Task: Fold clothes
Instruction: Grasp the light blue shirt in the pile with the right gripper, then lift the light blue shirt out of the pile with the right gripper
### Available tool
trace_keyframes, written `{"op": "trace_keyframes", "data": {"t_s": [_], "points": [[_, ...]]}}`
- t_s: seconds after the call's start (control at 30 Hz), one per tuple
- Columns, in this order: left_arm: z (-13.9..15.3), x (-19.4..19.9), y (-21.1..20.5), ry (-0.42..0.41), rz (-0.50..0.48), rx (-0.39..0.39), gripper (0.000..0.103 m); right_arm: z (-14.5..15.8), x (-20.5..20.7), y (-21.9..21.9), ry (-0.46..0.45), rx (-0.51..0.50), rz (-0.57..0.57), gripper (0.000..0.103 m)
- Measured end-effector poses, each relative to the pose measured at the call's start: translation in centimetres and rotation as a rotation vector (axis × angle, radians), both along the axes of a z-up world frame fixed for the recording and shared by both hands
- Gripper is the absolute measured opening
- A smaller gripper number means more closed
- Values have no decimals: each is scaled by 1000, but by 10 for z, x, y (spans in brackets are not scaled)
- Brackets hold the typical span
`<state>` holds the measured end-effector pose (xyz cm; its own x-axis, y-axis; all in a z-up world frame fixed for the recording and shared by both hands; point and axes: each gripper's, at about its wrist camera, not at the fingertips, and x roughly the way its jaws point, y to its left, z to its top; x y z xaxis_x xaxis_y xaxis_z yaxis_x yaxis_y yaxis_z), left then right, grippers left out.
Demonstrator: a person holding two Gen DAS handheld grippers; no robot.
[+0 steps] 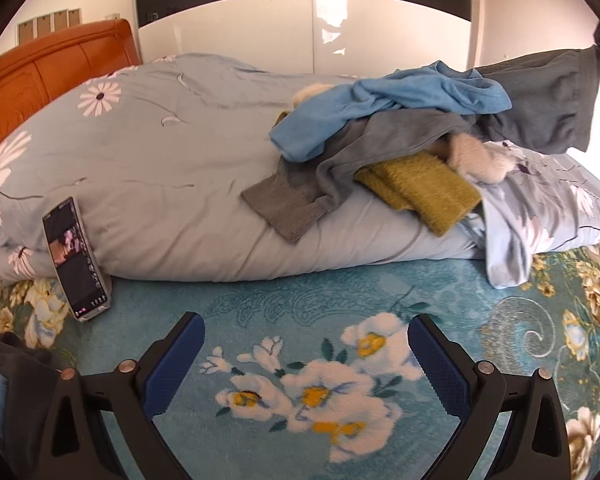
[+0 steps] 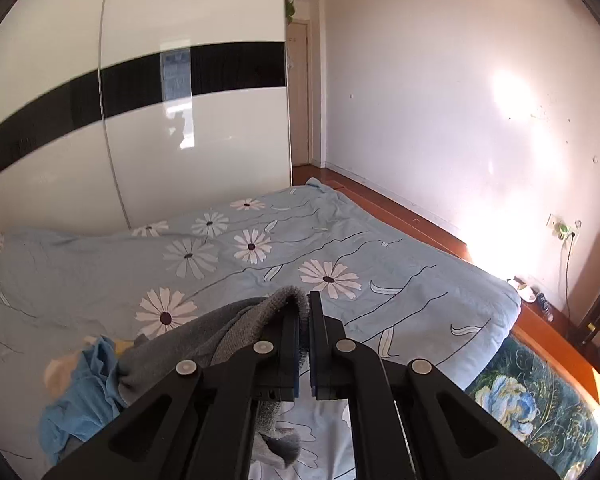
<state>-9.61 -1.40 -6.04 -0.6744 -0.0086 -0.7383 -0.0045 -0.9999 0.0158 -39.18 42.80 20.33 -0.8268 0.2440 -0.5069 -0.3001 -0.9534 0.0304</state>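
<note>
A pile of clothes lies on the rolled daisy quilt [image 1: 160, 160]: a blue garment [image 1: 380, 108], a mustard knit [image 1: 420, 188], a cream fluffy piece [image 1: 476, 156] and a grey sweater [image 1: 540, 96]. One grey cuff trails down the quilt's front. In the right wrist view my right gripper [image 2: 306, 308] is shut on a fold of the grey sweater [image 2: 236, 328], which hangs from it above the blue garment [image 2: 84, 392]. In the left wrist view that lifted end rises to the top right edge. My left gripper [image 1: 306, 320] stands open over the floral blanket [image 1: 300, 292], with nothing between its fingers.
A phone [image 1: 76, 256] with its screen lit leans against the quilt at the left. An orange headboard [image 1: 40, 76] stands at the far left and a glossy white wardrobe [image 1: 312, 32] behind the bed. Dark clothing [image 1: 16, 380] lies at the lower left edge.
</note>
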Motion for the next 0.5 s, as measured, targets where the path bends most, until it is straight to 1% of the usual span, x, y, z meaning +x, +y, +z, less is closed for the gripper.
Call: {"op": "trace_keyframes", "data": {"t_s": [0.1, 0.13, 0.2, 0.27, 0.3, 0.37, 0.43, 0.5], "points": [[17, 15, 11, 8, -23, -15, 103, 24, 46, 29, 59, 16, -12, 3], [22, 20, 14, 14, -29, -20, 103, 29, 56, 39, 64, 6, -14, 3], [32, 30, 20, 18, -40, -20, 103, 39, 73, 59, 67, -20, -18, 3], [39, 38, 24, 18, -46, -14, 103, 41, 81, 63, 16, 28, -4, 3], [42, 41, 27, 20, -47, -9, 103, 38, 84, 62, -9, 50, 12, 3], [46, 46, 30, 16, -45, 5, 103, 22, 87, 61, -76, 58, 45, 3], [48, 49, 33, 5, -49, 13, 103, -2, 86, 58, -144, 51, 76, 3], [48, 51, 34, 1, -53, 4, 103, -30, 84, 54, -220, 45, 101, 3]]}}
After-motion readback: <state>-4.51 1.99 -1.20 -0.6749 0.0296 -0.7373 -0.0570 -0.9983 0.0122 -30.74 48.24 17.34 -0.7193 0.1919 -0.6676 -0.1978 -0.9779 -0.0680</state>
